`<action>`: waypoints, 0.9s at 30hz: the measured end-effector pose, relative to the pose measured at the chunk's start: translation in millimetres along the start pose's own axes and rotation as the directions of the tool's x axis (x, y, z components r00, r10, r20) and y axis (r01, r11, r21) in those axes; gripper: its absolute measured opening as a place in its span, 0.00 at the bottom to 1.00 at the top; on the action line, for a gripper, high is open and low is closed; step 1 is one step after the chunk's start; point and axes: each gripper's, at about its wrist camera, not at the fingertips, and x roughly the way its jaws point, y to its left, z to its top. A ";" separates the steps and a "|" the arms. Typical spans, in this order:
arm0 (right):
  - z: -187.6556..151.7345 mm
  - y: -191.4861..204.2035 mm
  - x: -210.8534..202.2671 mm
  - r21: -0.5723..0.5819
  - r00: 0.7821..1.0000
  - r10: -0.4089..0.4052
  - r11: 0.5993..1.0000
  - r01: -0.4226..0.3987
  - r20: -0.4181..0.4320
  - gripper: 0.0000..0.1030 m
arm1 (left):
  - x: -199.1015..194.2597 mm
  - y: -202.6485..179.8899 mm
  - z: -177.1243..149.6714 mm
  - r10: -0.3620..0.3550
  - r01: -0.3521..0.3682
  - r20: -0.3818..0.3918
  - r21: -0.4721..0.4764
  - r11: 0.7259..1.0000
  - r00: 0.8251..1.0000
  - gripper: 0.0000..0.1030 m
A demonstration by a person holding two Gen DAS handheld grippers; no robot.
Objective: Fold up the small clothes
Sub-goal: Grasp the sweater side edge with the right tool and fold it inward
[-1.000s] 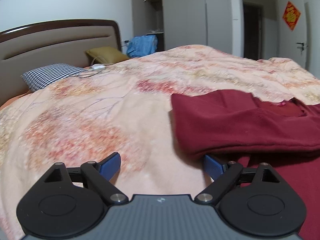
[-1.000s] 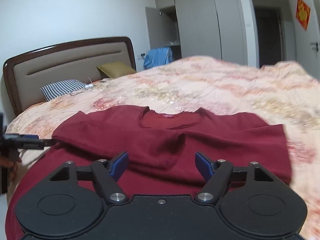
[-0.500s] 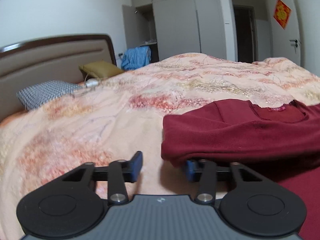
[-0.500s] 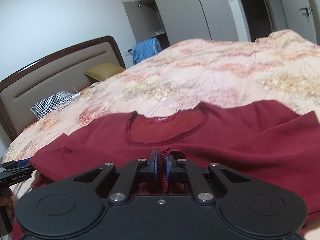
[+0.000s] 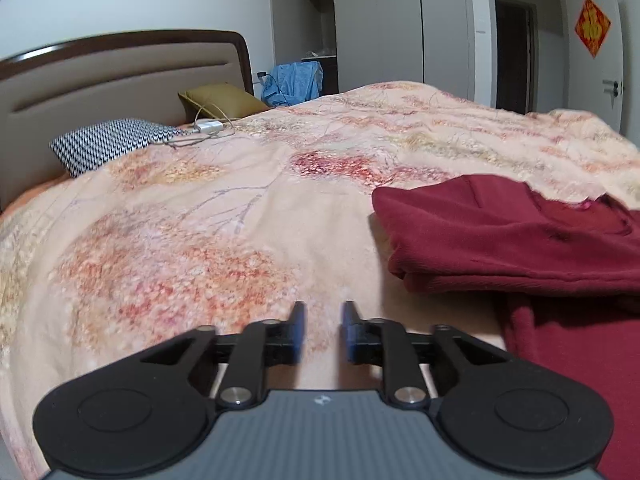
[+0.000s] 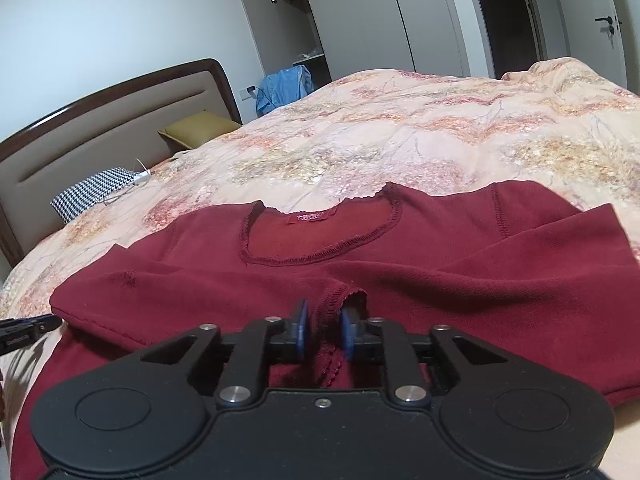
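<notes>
Matt dark-red knit cloth on the shirt [image 6: 440, 256], fine ribbed texture, scalloped stitched trim at neckline and cuff, small woven label inside the collar. Soft matt floral-print fabric on the quilt [image 5: 248, 216]; woven check cloth on the small pillow [image 5: 108, 142], plain olive cloth on the other pillow [image 5: 224, 98], smooth padded beige upholstery with a glossy dark wood rim on the headboard [image 5: 120, 76]. Matt black plastic on the left gripper [image 5: 322, 330] and right gripper [image 6: 322, 330] linkages, bright metal pivot pins, blue pads [image 6: 347, 334] looking rubbery, ribbed grey panel on the left body.
</notes>
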 end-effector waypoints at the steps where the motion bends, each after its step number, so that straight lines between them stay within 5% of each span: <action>1: -1.1 -0.8 -5.5 -0.004 1.000 0.000 1.000 0.000 0.001 0.27 | -6.0 2.5 -0.9 -0.006 0.006 0.004 -0.021 1.000 1.000 0.51; 2: -2.9 -1.4 -12.5 -0.013 1.000 -0.006 1.000 0.006 0.000 0.35 | -12.0 5.1 -2.4 -0.011 0.011 0.009 -0.039 0.999 1.000 0.65; 8: -24.5 -2.4 -73.1 -0.115 0.998 -0.060 0.991 0.062 0.023 0.69 | -53.9 12.9 -18.1 -0.085 0.085 0.008 -0.096 0.992 0.996 0.89; 14: -70.8 -5.6 -145.7 -0.189 0.991 -0.126 0.973 0.133 0.049 0.95 | -94.7 5.6 -45.2 -0.207 0.204 -0.008 -0.117 0.972 0.978 0.99; 27: -159.8 11.9 -249.0 -0.306 0.977 -0.191 0.929 0.210 0.092 0.99 | -169.2 -35.0 -99.0 -0.294 0.286 -0.087 -0.094 0.954 0.952 1.00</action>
